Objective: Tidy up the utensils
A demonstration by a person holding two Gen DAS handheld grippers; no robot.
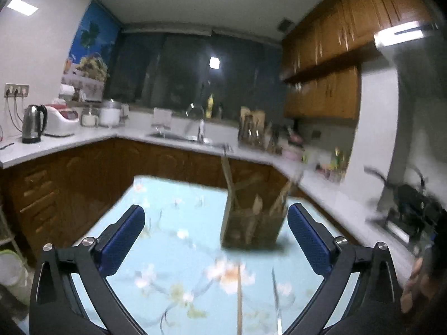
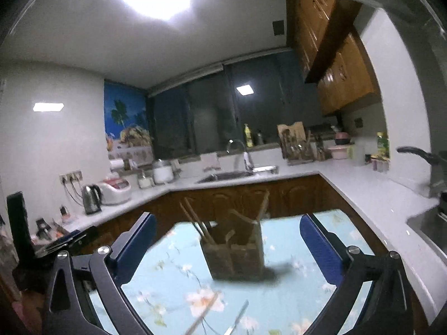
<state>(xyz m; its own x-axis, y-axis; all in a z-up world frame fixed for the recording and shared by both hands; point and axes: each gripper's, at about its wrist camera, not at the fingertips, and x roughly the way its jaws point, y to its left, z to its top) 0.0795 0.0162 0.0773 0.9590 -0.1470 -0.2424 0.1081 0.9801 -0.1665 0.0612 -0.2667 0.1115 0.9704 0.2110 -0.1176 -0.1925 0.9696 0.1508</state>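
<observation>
A wooden utensil holder (image 1: 251,223) with several wooden utensils sticking up stands on the light blue floral tablecloth (image 1: 173,251); the right wrist view shows the holder (image 2: 237,254) too. On the cloth nearer the cameras lie a wooden stick (image 1: 239,298) and a metal utensil (image 1: 277,301), seen also as stick (image 2: 204,316) and metal utensil (image 2: 237,318). My left gripper (image 1: 216,234) is open, with nothing between its blue pads, short of the holder. My right gripper (image 2: 227,247) is open too, empty, with the holder beyond its fingers.
A white L-shaped counter (image 1: 69,139) runs behind the table with a kettle (image 1: 33,124), rice cooker (image 1: 60,118), sink with tap (image 1: 199,128) and a rack of utensils (image 1: 251,128). A stove (image 1: 413,206) is at the right. A hand (image 1: 416,284) shows at the right edge.
</observation>
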